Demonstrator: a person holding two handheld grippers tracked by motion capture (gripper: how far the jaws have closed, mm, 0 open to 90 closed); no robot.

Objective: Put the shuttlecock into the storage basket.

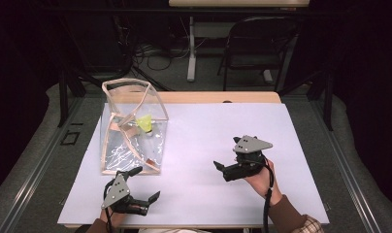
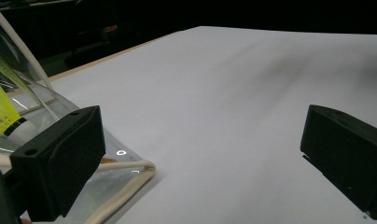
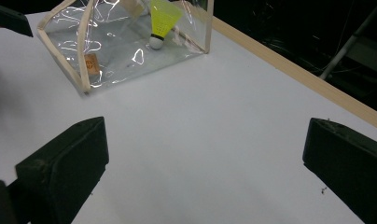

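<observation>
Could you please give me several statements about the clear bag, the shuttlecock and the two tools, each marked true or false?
1. The yellow shuttlecock lies inside the clear bag. True.
2. The left tool is shut on the bag's edge. False: its jaws stand wide apart over the white table cover, with one jaw beside the bag's corner and nothing between them.
3. The right tool is open and holds nothing. True.
4. The bag sits at the table's right side, next to the right tool. False: it stands at the left, closer to the left tool.
5. A second shuttlecock lies on the cover between the tools. False: the cover there is bare.
</observation>
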